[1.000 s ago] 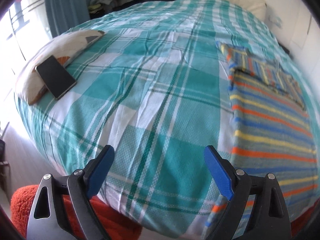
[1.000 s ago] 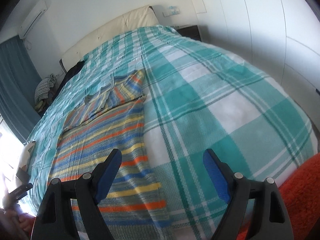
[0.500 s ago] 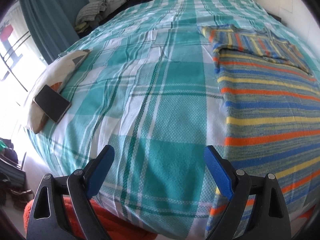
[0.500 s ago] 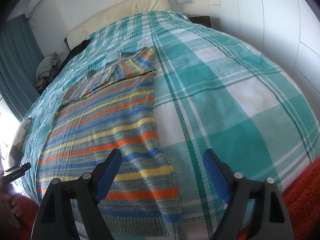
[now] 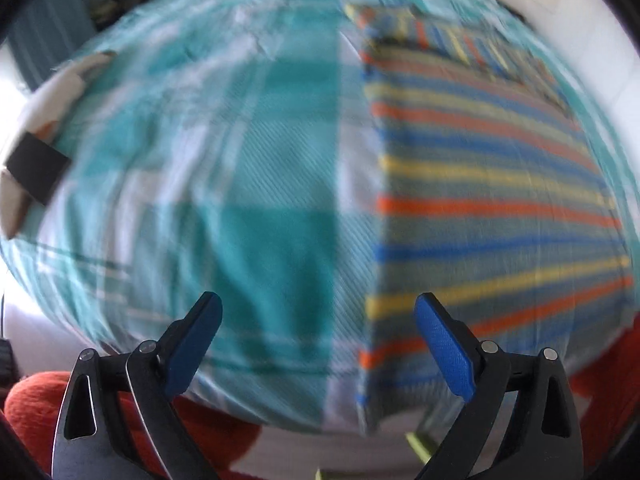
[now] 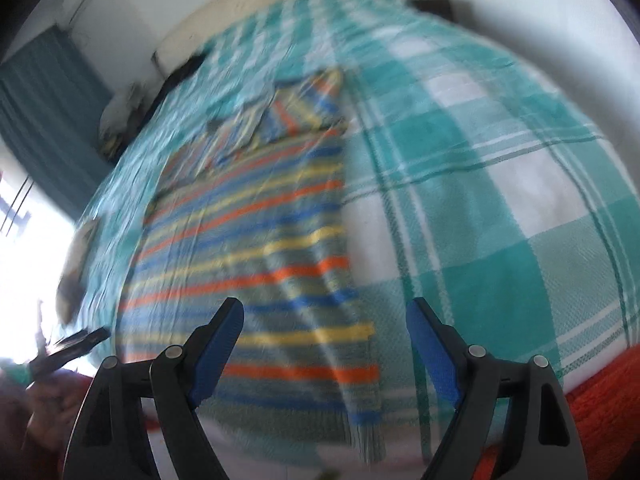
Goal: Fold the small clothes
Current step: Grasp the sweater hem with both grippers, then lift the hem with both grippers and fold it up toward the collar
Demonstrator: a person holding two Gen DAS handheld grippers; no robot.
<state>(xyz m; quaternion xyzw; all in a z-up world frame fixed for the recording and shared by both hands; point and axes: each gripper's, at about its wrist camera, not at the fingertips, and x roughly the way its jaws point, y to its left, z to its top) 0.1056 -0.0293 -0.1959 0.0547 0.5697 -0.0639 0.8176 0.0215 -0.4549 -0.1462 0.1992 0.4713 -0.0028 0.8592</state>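
A striped knit garment [image 5: 480,184] in grey, orange, blue and yellow lies flat on the bed, its hem at the near edge; it also shows in the right wrist view [image 6: 256,248]. A folded sleeve part [image 6: 296,116] lies at its far end. My left gripper [image 5: 320,344] is open and empty, above the garment's near left corner. My right gripper [image 6: 324,344] is open and empty, above the garment's near right corner. Both views are blurred by motion.
The bed has a teal and white checked cover [image 5: 240,168]. A pillow with a dark phone [image 5: 36,170] on it lies at the left edge. An orange rug [image 6: 600,396] lies on the floor by the bed. Teal curtains [image 6: 44,96] hang at the left.
Both grippers have moved closer to the near edge of the bed and the garment's hem. The garment has not moved. Both stay open.
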